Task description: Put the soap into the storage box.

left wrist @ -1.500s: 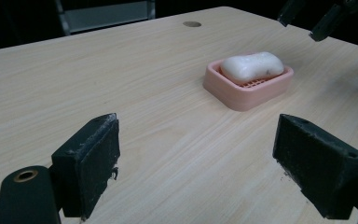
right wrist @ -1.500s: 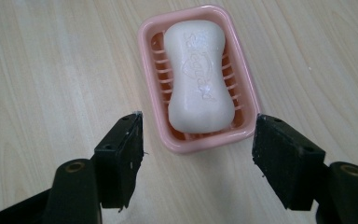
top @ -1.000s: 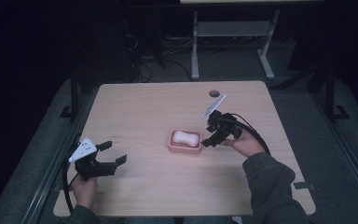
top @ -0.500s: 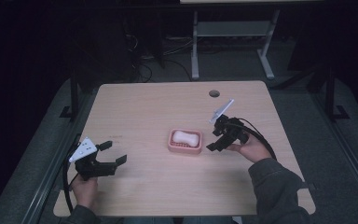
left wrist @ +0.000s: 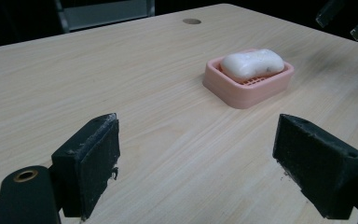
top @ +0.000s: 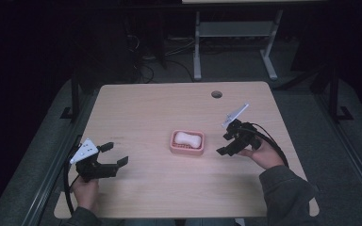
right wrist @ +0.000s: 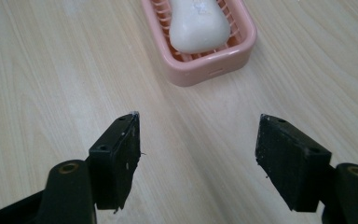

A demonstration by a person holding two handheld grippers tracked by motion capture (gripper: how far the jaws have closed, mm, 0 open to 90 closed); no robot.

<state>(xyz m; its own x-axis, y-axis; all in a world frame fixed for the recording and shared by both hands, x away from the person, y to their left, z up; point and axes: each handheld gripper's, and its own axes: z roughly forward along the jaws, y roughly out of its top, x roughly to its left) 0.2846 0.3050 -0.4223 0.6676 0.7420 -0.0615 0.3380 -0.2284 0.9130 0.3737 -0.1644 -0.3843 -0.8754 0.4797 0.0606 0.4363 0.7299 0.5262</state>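
Two handheld grippers sit over a pale wooden table (top: 146, 113), each with its jaws spread wide and nothing between them. A white, slightly waisted bar of soap (top: 188, 138) lies in a pink ribbed plastic soap dish (top: 187, 149) near the table's middle. The right gripper (top: 230, 142) hovers just right of the dish, angled toward it, apart from it. The left gripper (top: 113, 154) is well apart, near the table's front-left corner, also facing the dish across bare wood
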